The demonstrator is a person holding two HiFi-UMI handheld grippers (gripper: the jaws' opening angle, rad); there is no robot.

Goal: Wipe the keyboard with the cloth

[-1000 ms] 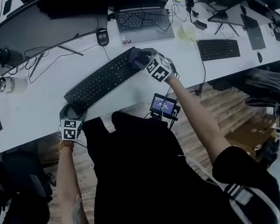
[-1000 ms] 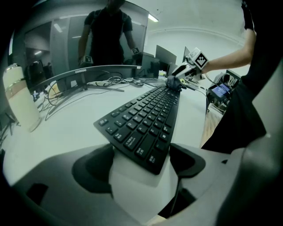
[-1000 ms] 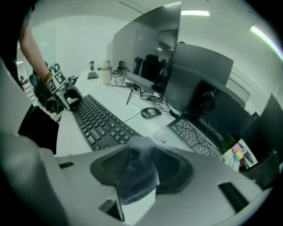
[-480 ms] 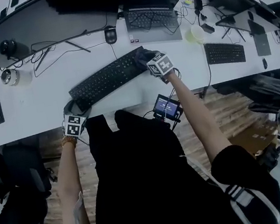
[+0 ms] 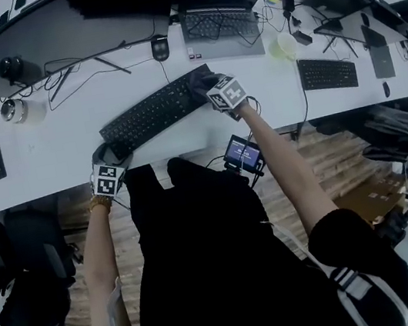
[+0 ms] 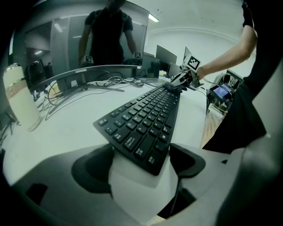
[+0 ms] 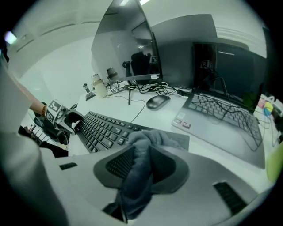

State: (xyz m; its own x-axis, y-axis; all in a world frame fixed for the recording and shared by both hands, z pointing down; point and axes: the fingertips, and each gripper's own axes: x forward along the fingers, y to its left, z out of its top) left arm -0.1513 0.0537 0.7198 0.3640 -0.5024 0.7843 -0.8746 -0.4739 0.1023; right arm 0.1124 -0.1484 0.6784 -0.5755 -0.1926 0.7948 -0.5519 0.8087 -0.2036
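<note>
A black keyboard (image 5: 152,115) lies slantwise on the white desk (image 5: 54,157). My left gripper (image 5: 111,155) stands at its near left end. In the left gripper view the keyboard's (image 6: 146,119) corner sits between the pads, and my left gripper (image 6: 141,161) is shut on it. My right gripper (image 5: 204,84) is at the keyboard's far right end. Its jaws have just been closing with a grey cloth (image 7: 141,172) between them, and the pads now press on it. The cloth (image 5: 201,79) bunches over the last keys (image 7: 99,130).
A laptop (image 5: 218,23) and a mouse (image 5: 160,49) lie just beyond the keyboard, with cables (image 5: 71,76) to the left. A second keyboard (image 5: 327,72) and a pale cup (image 5: 287,46) sit to the right. A small screen (image 5: 241,154) hangs below the desk edge.
My right gripper has sunk a little toward the keyboard's right end and rolled, with the cloth in it. The left gripper has kept its place at the left end.
</note>
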